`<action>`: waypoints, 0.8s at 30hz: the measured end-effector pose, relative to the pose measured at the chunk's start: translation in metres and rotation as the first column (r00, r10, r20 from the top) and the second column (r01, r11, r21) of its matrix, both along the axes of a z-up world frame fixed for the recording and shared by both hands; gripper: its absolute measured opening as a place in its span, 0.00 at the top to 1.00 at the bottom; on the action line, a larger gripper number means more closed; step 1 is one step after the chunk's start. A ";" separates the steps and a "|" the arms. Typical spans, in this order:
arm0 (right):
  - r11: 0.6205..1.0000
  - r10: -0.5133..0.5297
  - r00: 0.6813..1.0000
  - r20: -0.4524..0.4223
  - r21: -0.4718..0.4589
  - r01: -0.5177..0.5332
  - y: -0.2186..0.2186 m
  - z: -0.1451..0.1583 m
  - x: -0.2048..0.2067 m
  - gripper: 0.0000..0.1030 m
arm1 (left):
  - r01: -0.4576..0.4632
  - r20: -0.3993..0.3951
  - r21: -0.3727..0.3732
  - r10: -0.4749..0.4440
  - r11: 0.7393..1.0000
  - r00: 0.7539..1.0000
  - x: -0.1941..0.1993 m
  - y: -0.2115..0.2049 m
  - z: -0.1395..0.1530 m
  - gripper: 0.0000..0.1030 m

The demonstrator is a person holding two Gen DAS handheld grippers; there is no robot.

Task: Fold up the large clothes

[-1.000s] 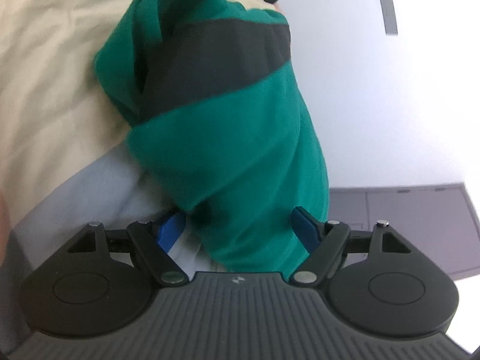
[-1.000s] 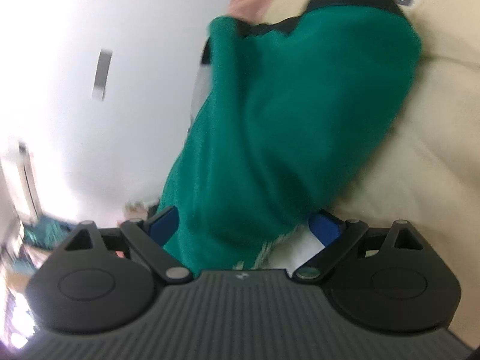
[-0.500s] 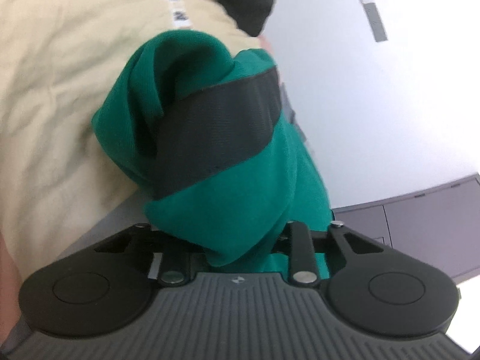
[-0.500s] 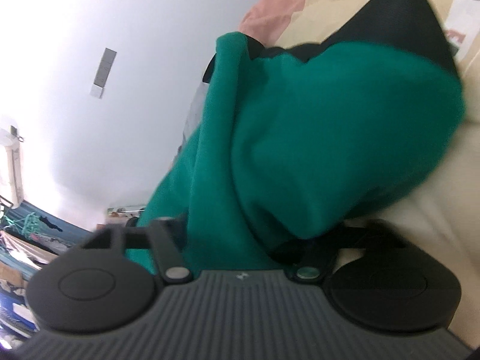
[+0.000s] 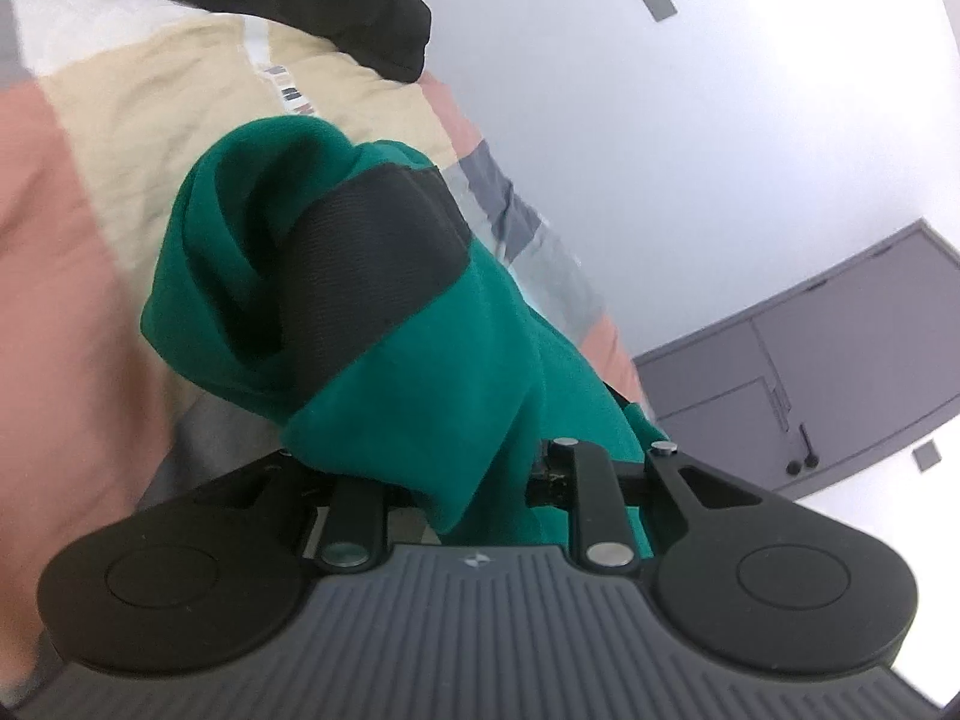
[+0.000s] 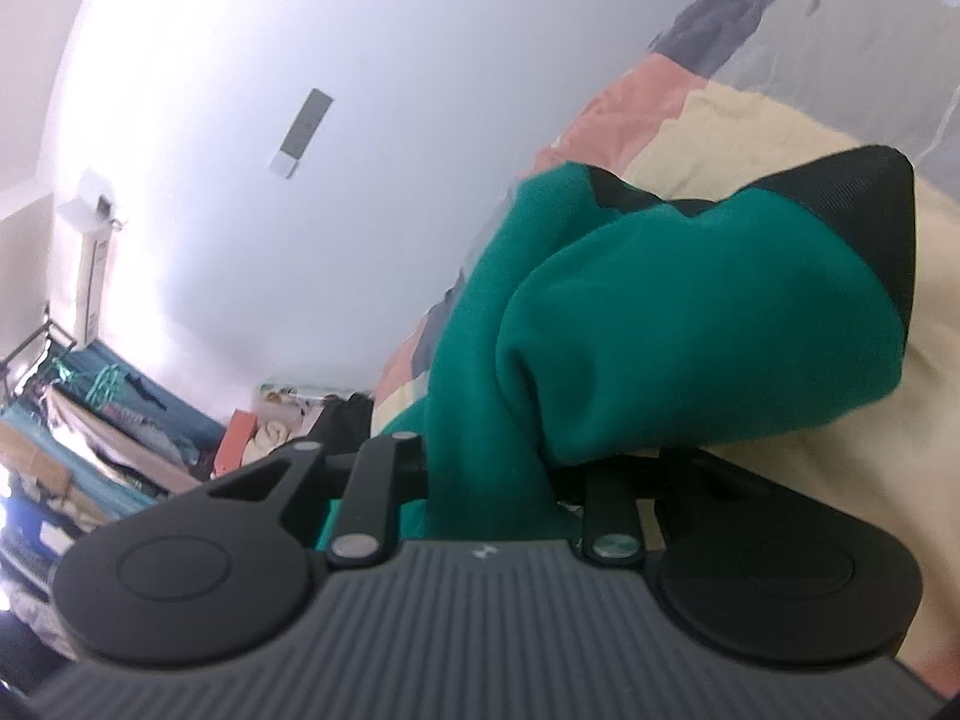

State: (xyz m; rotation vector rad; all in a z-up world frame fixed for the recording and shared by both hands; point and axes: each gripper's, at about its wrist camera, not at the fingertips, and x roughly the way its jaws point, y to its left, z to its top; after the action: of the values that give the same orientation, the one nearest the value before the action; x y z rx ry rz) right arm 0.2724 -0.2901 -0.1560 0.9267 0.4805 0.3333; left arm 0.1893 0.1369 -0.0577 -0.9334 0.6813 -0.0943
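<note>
Both grippers pinch the same green garment (image 5: pixel 420 396), a thick piece with a broad black band across it (image 5: pixel 372 276). In the left wrist view the left gripper (image 5: pixel 474 480) has its fingers drawn in on a fold of the green cloth; the fingertips themselves are buried in the fabric. The right gripper (image 6: pixel 492 480) has just been closing too, and its fingers grip a bunched edge of the same garment (image 6: pixel 660 324), with a black corner of it (image 6: pixel 864 204) sticking up beyond.

The garment hangs between the two grippers, lifted above the bed (image 5: pixel 150 138). The bed's cover is a patchwork of cream, salmon and grey panels, and it lies under and beyond the cloth in both views. A black piece of clothing (image 5: pixel 336 6) lies at the far end of the bed from the left gripper. Beside the bed stands a pale wall (image 6: pixel 300 90), and a grey cabinet (image 5: pixel 840 372) stands against it. In the right wrist view, cluttered shelves or racks (image 6: pixel 90 432) lie past the bed's edge, too blurred to make out.
</note>
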 end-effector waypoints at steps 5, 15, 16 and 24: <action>0.999 0.019 1.000 0.015 -0.032 -0.019 -0.004 0.012 -0.051 0.73 | 0.023 -0.023 0.007 -0.023 1.000 0.999 -0.045 -0.004 0.008 0.74; 0.998 -0.008 0.999 0.031 -0.067 0.010 -0.006 0.014 -0.097 0.69 | 0.061 -0.037 0.047 -0.059 0.997 0.998 -0.076 -0.010 0.008 0.69; 0.997 -0.012 1.000 0.017 -0.077 0.013 -0.005 0.014 -0.095 0.67 | 0.072 -0.051 0.044 -0.069 0.996 0.996 -0.073 -0.010 0.006 0.67; 0.997 0.012 0.999 0.044 -0.079 -0.009 0.000 0.021 -0.100 0.41 | 0.105 0.007 -0.029 -0.105 0.994 0.994 -0.074 -0.002 0.009 0.45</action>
State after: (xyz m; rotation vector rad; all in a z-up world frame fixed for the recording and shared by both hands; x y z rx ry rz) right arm 0.1721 -0.2906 -0.1353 0.8390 0.4543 0.3415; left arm 0.1155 0.1351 -0.0490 -0.9246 0.7253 -0.2006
